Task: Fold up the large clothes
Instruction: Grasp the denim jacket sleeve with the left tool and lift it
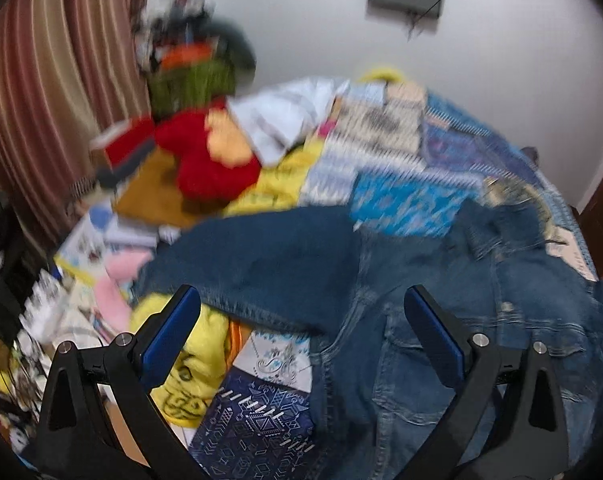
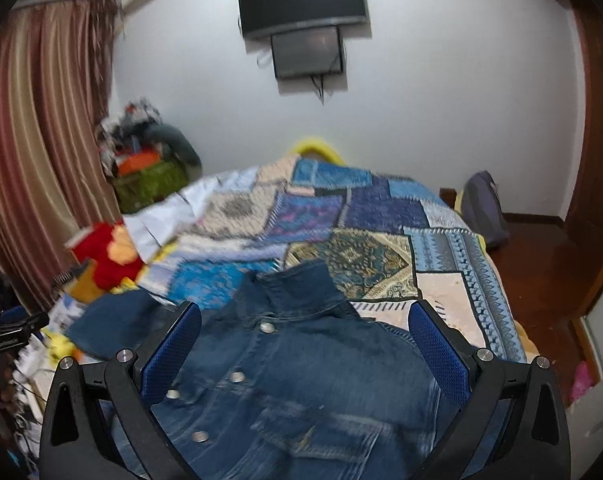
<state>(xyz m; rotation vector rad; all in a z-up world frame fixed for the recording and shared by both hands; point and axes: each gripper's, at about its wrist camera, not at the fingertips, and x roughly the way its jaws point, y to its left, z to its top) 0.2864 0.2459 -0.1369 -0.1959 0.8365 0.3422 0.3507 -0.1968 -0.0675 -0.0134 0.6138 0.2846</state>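
Observation:
A dark blue denim jacket (image 2: 301, 364) lies spread on a patchwork bedspread (image 2: 361, 220), collar pointing to the far side, metal buttons showing. In the left wrist view the jacket (image 1: 401, 320) fills the lower right, with one sleeve (image 1: 253, 260) stretched to the left. My left gripper (image 1: 301, 300) is open and empty, hovering above the sleeve and the jacket's side. My right gripper (image 2: 303, 312) is open and empty, hovering above the jacket's chest just below the collar. Both views are blurred.
A red and yellow plush toy (image 1: 213, 156), yellow cloth (image 1: 189, 368), a white garment (image 1: 285, 116) and papers clutter the bed's left side. A striped curtain (image 1: 49, 92) hangs at left. A green basket (image 2: 149, 184) stands in the corner. A television (image 2: 301, 0) is on the wall. Wooden floor (image 2: 541, 256) lies right.

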